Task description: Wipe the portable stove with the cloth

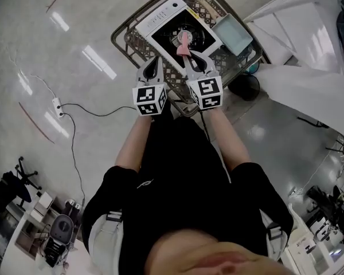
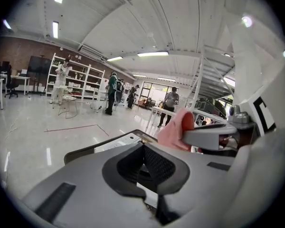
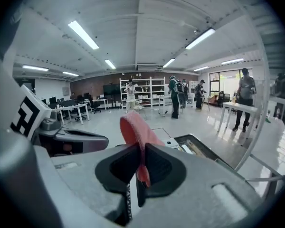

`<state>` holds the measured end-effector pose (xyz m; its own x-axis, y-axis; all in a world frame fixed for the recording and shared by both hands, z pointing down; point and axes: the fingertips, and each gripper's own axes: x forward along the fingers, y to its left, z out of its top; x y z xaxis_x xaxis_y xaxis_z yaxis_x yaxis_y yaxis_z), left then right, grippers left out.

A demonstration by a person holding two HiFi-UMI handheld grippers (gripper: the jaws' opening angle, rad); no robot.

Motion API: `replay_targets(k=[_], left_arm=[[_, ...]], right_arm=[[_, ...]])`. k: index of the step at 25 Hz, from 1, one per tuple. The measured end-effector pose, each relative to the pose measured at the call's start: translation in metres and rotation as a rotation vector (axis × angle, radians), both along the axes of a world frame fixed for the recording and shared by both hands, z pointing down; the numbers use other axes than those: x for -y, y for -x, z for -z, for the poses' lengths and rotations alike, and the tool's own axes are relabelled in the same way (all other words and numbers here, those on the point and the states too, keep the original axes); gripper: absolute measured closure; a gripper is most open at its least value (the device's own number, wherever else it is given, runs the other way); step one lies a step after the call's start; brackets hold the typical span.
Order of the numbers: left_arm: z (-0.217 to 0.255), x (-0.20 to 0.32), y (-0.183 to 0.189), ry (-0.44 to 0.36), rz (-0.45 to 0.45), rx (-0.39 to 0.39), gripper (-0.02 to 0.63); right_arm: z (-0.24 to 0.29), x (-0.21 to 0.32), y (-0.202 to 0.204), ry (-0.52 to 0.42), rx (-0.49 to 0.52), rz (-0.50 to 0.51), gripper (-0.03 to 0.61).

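The portable stove [image 1: 180, 24], white with a black top, lies in a wire basket [image 1: 129, 42] on the floor ahead of me. My right gripper [image 1: 196, 62] hangs over its near edge, shut on a pink cloth [image 1: 183, 44] that sticks up past the jaws. In the right gripper view the cloth [image 3: 135, 129] is pinched between the jaws of the right gripper [image 3: 141, 163]. My left gripper [image 1: 153, 67] is close beside it on the left. Its jaws are shut and hold nothing, as the left gripper view shows of the left gripper [image 2: 145, 167]. There the stove [image 2: 118, 144] peeks out beyond the jaws.
A blue-grey tray [image 1: 232, 32] sits in the basket to the right of the stove. A white table [image 1: 309, 85] stands at the right, with a dark round object [image 1: 243, 87] under its edge. A power strip [image 1: 57, 105] and its cable lie on the floor at left. Several people stand far off.
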<state>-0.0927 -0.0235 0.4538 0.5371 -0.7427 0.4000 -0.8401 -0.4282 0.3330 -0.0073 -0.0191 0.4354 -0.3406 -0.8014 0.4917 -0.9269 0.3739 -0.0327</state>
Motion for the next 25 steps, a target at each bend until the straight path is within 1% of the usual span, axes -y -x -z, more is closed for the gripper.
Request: replay_targets(k=[4,11,13,17,21,25], left_arm=[[0.036,-0.034,-0.028,-0.060,-0.021,-0.002,0.614],[0.125,-0.088,-0.047,-0.229,0.008,0.021,0.614],[0.143,-0.105,-0.055,-0.268,0.004,0.029,0.614],[0.158,-0.125,-0.063,-0.284,0.000,0.013,0.614],[0.173,-0.134,-0.059,-0.315,-0.008,0.025,0.614],[0.184,-0.140,-0.057,-0.325,-0.016,-0.003,0.614]], right_arm=[[0.030,-0.038,-0.025,-0.069,0.010,-0.030,0.552],[0.102,-0.101,-0.060,-0.237,0.054,-0.067,0.555],[0.118,-0.114,-0.067,-0.274,0.053,-0.073,0.555],[0.136,-0.136,-0.064,-0.309,0.065,-0.070,0.555],[0.154,-0.157,-0.055,-0.325,0.089,-0.062,0.557],[0.162,-0.162,-0.050,-0.332,0.069,-0.068,0.558]])
